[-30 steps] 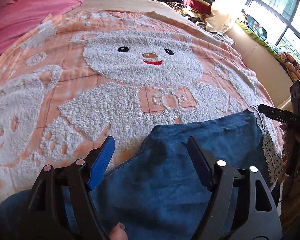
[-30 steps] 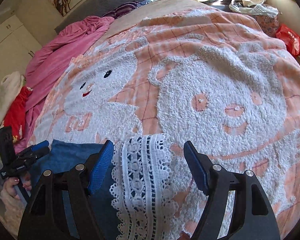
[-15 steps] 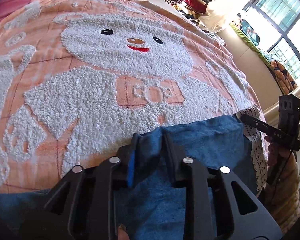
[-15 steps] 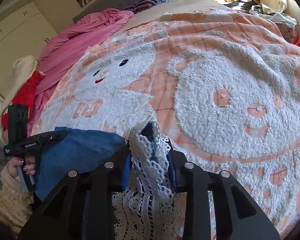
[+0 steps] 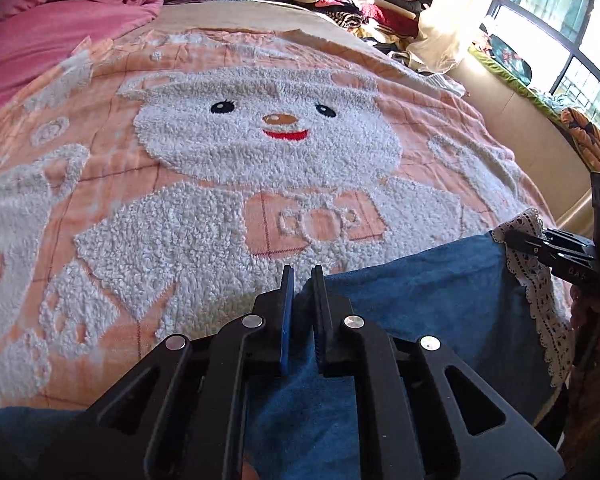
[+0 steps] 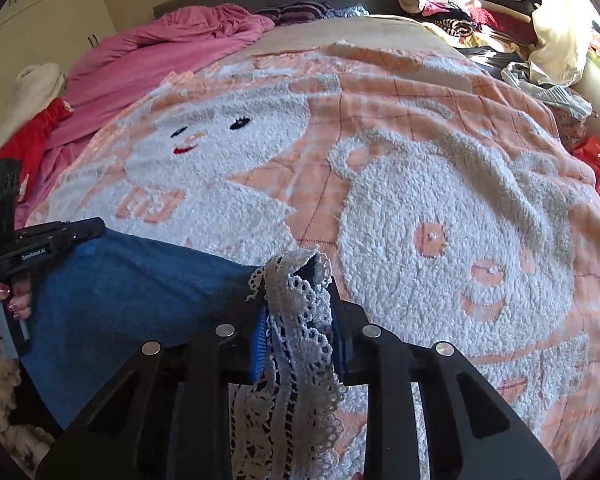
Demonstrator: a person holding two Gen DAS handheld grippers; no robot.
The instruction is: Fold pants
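Observation:
Blue pants (image 5: 420,300) with a white lace hem (image 5: 540,304) lie at the near edge of a peach teddy-bear blanket (image 5: 220,168). My left gripper (image 5: 302,270) is shut on the pants' far blue edge, which is pinched up between its pads. My right gripper (image 6: 298,292) holds the bunched lace hem (image 6: 300,328); its jaws are closing and the pads press on the lace. In the left wrist view the right gripper (image 5: 512,240) shows at the right end of the pants. The left gripper (image 6: 98,227) shows at the left end of the pants (image 6: 132,292) in the right wrist view.
A pink quilt (image 5: 60,20) is heaped at the far left of the bed. Piles of clothes (image 5: 340,0) sit at the far end, and a window (image 5: 560,28) is on the right. A hand (image 6: 4,308) grips the left tool's handle.
Both grippers went from wide open to shut: the left closed on the blue edge, the right on the lace hem. The fabric now bunches up between each pair of pads.

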